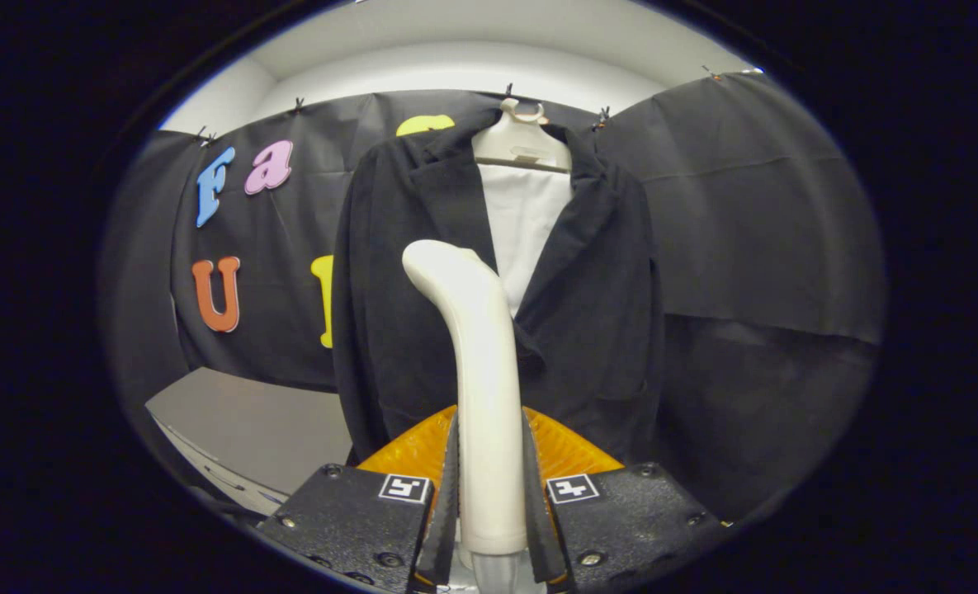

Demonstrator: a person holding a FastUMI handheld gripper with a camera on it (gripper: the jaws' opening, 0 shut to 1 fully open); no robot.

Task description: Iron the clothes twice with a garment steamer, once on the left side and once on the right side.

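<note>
A cream-white garment steamer (479, 363) stands upright between my fingers, its curved head bending toward the jacket's left half. My gripper (491, 503) is shut on the steamer's handle, both fingers pressing its sides. Beyond it a black jacket (596, 305) hangs open on a pale hanger (523, 140) against the booth wall, with a white lining (526, 231) showing between the lapels. The steamer head sits in front of the jacket's left front panel, near chest height; whether it touches the cloth I cannot tell.
A grey tabletop (245, 429) lies below and to the left of the jacket, with its white edge running toward me. Black cloth walls close in behind and to the right. A white ceiling band runs above the cloth.
</note>
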